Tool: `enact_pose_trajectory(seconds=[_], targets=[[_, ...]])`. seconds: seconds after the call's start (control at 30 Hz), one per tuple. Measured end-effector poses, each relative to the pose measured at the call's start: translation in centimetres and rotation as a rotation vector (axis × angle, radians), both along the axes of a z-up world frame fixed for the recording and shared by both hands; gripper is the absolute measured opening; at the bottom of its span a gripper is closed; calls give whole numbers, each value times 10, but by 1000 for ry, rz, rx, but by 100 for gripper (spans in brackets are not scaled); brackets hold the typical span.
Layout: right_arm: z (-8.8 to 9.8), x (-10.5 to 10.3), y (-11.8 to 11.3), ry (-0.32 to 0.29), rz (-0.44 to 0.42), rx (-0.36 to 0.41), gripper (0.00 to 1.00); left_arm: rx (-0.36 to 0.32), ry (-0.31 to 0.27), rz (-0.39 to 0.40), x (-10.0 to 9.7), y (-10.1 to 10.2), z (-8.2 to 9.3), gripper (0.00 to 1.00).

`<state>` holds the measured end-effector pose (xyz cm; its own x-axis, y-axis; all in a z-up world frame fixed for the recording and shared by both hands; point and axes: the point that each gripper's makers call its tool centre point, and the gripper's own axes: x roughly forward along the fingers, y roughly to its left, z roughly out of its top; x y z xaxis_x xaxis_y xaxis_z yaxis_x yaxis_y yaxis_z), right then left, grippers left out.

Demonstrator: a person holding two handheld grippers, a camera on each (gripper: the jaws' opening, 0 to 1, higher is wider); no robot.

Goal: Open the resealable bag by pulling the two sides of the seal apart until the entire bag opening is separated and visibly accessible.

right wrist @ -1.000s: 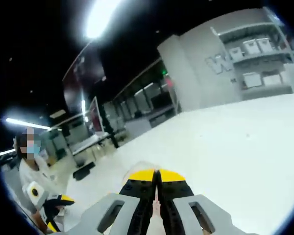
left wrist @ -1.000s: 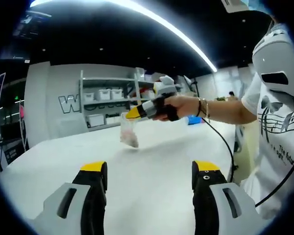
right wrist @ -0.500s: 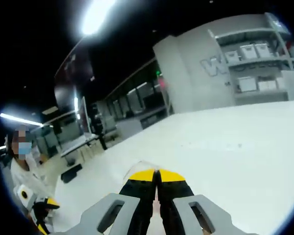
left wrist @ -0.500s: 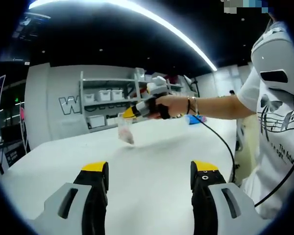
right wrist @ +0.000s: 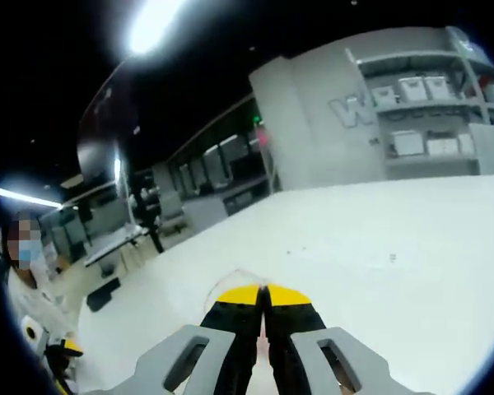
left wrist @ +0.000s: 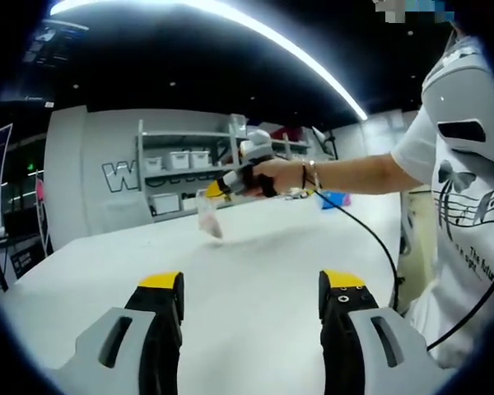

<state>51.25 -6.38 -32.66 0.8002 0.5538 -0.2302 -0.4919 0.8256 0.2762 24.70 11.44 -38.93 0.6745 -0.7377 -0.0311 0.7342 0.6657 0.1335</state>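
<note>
Resealable bag [left wrist: 207,216] is held hanging above the white table [left wrist: 255,271] by its top edge, apparently the seal, in the clamped right gripper [left wrist: 217,189], presumably for the left gripper [left wrist: 249,284], jaws apart, to take the opposite side.

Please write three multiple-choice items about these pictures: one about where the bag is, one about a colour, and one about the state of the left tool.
1. Where is the bag?
A. Flat on the table
B. Hanging from the right tool above the table
C. On the shelf

2. What colour are the tips of the left tool?
A. Yellow
B. Red
C. Blue

3. How does the left tool stand?
A. Shut on the bag
B. Shut on nothing
C. Open, holding nothing

Answers:
1 B: the right tool pinches the bag's top, and the bag hangs over the white table.
2 A: both tips are yellow.
3 C: its jaws stand wide apart with only table between them.
</note>
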Motion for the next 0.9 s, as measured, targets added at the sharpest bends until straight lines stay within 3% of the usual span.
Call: enact_pose_trajectory(seconds=[0.4, 0.9], targets=[[4, 29, -7, -10, -33, -28, 0, 4, 2, 18, 1, 4, 0, 66], [-11, 73, -25, 21, -93, -59, 0, 18, 8, 33, 9, 8, -2, 66]])
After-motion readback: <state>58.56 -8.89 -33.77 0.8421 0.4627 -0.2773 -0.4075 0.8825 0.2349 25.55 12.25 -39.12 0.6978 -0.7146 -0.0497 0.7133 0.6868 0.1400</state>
